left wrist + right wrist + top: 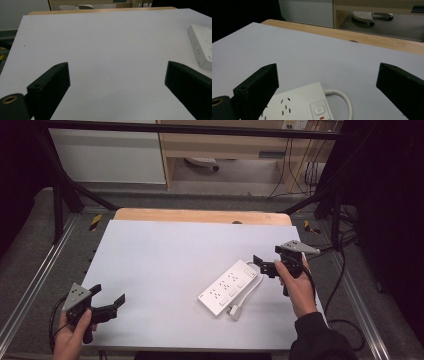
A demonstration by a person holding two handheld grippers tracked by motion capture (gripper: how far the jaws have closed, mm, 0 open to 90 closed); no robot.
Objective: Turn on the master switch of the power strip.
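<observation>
Left tool (109,301): held low at the near left of the tabletop (160,255), jaws apart, nothing between them, well apart from the work item. Centre-right: a white power strip (227,287) lies flat and diagonal on the tabletop, its switch end far and to the right, its white cable (248,292) looping back along its right side to a plug (235,312) at the near end. Right tool (263,264): jaws spread wide, hovering just beside the switch end, not touching. Assessment: the strip appears rigid, moderately light, with smooth plastic faces likely to slip under a narrow pinch. Best hold is judged to be across the short width of the body, clear of the switch (320,110); the cable is limp and will trail.
</observation>
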